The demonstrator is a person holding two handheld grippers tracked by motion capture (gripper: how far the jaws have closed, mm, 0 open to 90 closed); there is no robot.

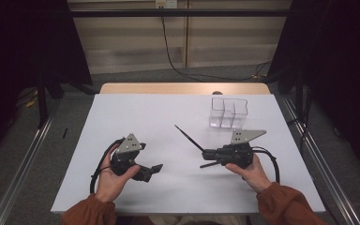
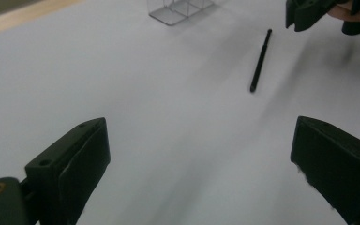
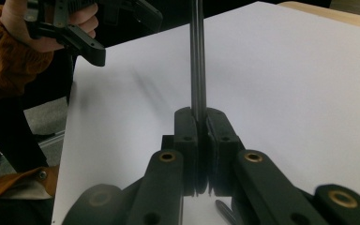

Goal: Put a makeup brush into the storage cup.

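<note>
High view: the right gripper [image 1: 205, 157] clenches a thin black stick [image 1: 188, 137] slanting far-left over the white tabletop [image 1: 136, 112], near a clear compartment box [image 1: 228, 112]. Left gripper view: left gripper [image 2: 201, 164] jaws released. Right gripper view: jaws pinch the stick's end

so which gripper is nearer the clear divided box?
Right. The right gripper sits just below the clear divided box, clamped on a black stick; the left gripper is across the table, open.
</note>
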